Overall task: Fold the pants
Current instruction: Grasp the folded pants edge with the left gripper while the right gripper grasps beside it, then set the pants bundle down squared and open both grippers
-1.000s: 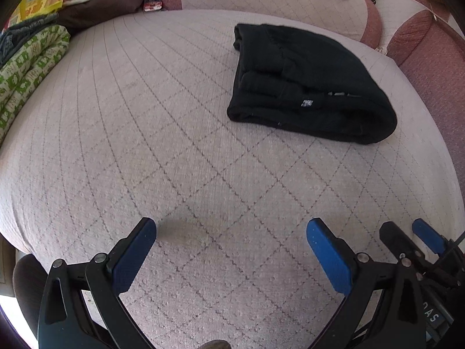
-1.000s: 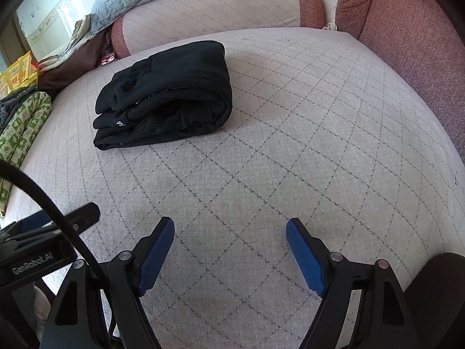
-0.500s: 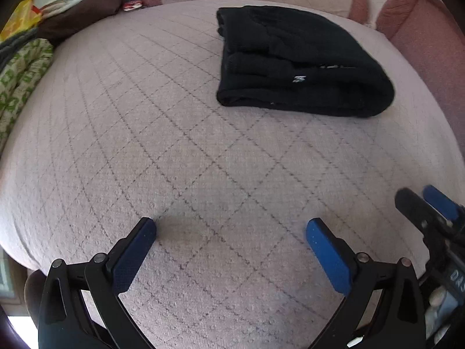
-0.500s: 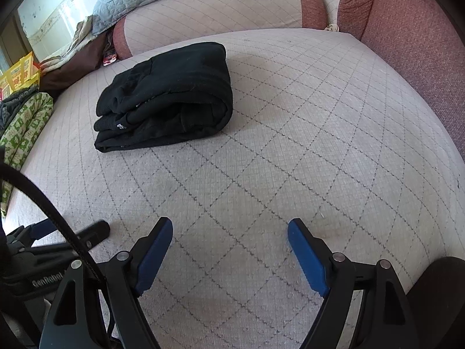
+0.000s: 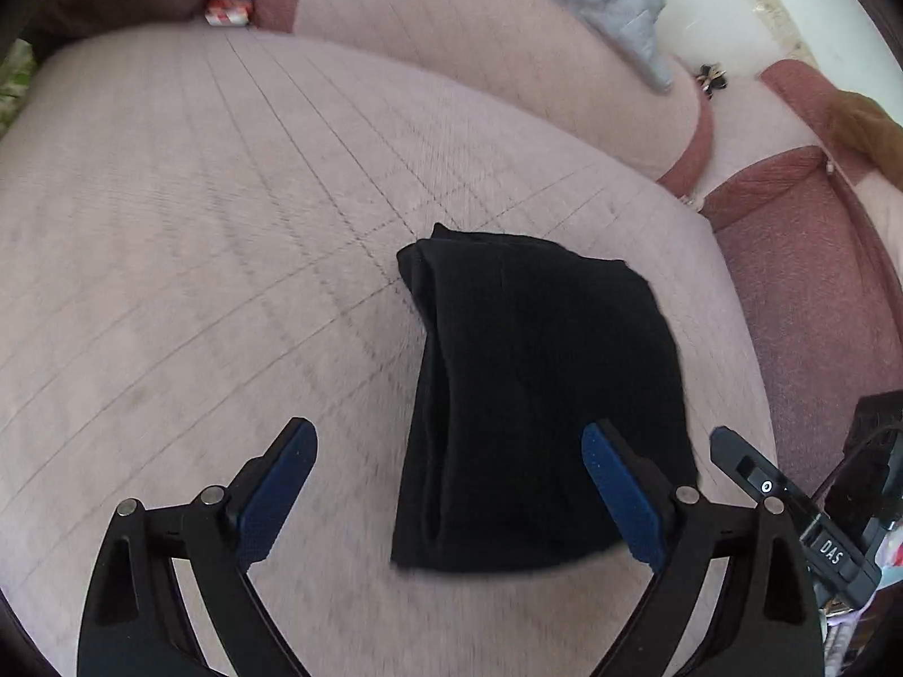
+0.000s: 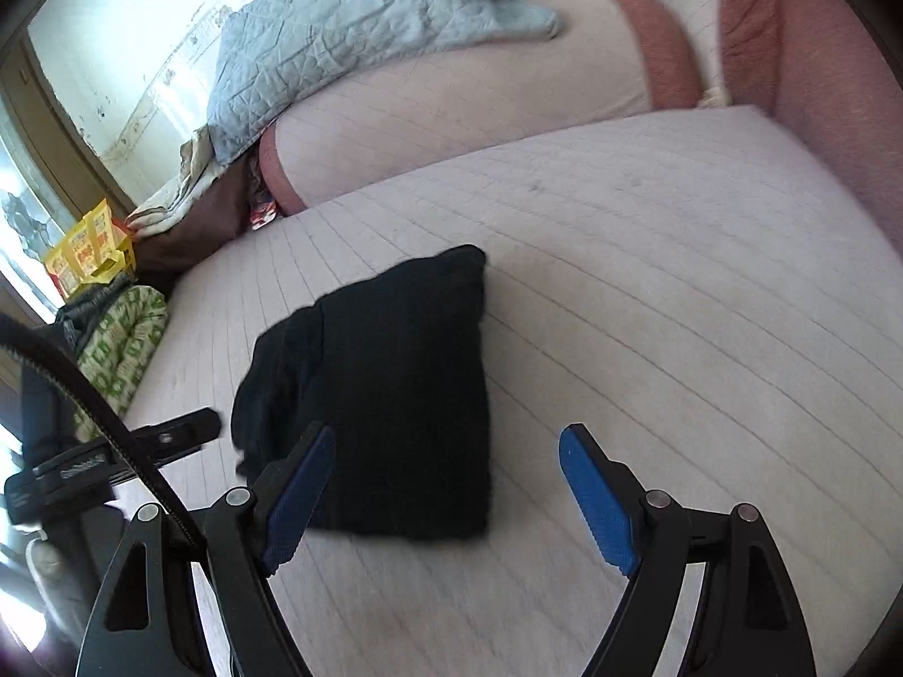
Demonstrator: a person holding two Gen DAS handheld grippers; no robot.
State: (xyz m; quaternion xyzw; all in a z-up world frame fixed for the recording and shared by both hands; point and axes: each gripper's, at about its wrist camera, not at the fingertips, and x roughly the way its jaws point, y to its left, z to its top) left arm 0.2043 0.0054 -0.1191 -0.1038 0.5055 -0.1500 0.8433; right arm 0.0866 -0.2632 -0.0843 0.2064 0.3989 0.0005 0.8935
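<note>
Since a second ago we have closed in on the folded black pants (image 5: pixel 542 400), which now lie between both grippers' fingers instead of far up the quilted pink bed (image 5: pixel 186 237). The left gripper (image 5: pixel 448 496) has just been narrowing its jaws but stays spread, pinching nothing; the right gripper (image 6: pixel 446 499) is spread too. A grey blanket (image 6: pixel 361 28) drapes the bolster (image 6: pixel 480 90) behind.

White "DAS" on the black right tongs (image 5: pixel 829 550), the rest hidden

Bedding and clutter around a quilted mattress

A grey-blue quilt (image 6: pixel 361 28) is draped over a pink bolster (image 6: pixel 480 90); yellow boxes (image 6: pixel 90 248) are stacked beside green-patterned fabric (image 6: pixel 121 338).
</note>
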